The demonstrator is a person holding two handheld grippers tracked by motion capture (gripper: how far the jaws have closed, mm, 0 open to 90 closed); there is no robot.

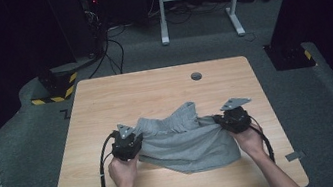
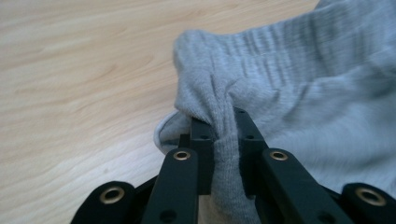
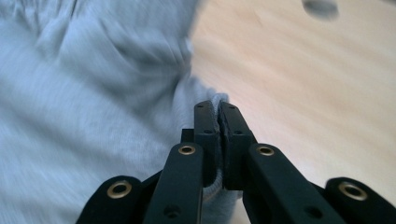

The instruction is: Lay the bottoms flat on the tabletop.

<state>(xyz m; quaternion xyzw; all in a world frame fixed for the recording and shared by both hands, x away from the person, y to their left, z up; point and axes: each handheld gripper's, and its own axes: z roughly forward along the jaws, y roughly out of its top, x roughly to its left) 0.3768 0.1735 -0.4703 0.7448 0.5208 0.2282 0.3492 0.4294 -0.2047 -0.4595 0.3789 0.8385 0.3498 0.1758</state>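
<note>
The left gripper [image 2: 219,128] is clamped on a bunched fold of the grey garment [image 2: 303,93]; in the left gripper view the cloth is squeezed into a thick ridge between the two black jaws and spills out above them. The right gripper [image 3: 218,112] is pinched almost flat on a thin edge of the same garment, with only a sliver of fabric showing between its jaws. From above, the left gripper [image 1: 127,143] holds the cloth's left side and the right gripper [image 1: 233,118] its right side, so the grey garment [image 1: 187,143] is stretched between them. It lies on the near half of the wooden table [image 1: 154,90], its ribbed waistband humped up toward the far side. A small dark round cap [image 1: 196,76] sits in the tabletop near the far edge, well apart from the cloth.
</note>
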